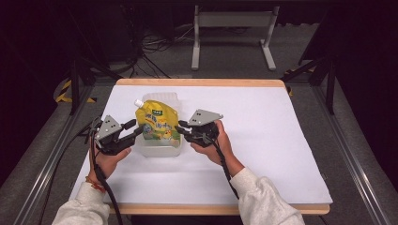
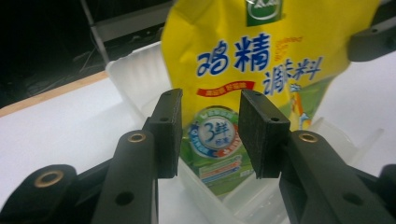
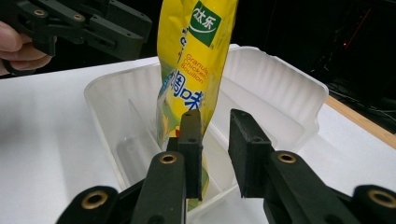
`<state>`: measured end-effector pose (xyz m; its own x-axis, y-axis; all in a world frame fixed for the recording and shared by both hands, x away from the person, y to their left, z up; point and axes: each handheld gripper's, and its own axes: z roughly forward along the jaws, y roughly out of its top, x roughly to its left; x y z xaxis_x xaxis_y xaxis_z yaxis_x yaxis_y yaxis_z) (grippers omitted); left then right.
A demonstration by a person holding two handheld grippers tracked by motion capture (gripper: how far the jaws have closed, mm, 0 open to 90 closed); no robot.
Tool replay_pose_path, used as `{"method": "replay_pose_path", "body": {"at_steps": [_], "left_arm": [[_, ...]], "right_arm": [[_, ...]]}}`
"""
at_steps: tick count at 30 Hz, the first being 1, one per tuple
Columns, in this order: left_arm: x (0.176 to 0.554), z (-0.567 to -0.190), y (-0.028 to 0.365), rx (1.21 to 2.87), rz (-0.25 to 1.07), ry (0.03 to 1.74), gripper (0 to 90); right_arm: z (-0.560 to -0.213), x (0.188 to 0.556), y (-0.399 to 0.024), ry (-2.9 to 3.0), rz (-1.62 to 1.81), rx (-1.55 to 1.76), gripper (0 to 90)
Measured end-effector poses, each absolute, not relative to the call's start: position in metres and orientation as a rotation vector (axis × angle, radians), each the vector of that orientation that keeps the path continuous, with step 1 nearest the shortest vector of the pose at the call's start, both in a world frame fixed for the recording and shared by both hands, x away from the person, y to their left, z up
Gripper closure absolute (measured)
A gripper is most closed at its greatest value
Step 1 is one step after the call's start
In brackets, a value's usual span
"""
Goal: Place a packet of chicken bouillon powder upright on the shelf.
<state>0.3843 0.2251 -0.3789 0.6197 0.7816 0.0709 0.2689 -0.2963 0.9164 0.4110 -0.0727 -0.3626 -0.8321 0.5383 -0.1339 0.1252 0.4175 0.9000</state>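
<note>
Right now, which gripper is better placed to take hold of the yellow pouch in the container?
The right gripper, probably. Its open jaws already straddle the edge of the yellow seasoning pouch standing in the clear plastic container. The left gripper is also open but faces the pouch's broad front, too wide for its jaws.

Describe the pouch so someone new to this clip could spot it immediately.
On the white table, find the clear plastic tub between the two grippers. The pouch stands in it: bright yellow with blue Chinese lettering, a green logo and a white spout, the scene's one colourful item.
</note>
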Motion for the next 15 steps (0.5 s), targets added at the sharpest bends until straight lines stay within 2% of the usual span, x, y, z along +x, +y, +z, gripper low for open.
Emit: {"method": "replay_pose_path", "body": {"at_steps": [15], "left_arm": [[0.366, -0.383, 0.208, 1.883, 0.678, 0.828, 46.5]], "right_arm": [[-0.353, 0.403, -0.093, 2.262, 1.31, 0.55, 72.4]]}}
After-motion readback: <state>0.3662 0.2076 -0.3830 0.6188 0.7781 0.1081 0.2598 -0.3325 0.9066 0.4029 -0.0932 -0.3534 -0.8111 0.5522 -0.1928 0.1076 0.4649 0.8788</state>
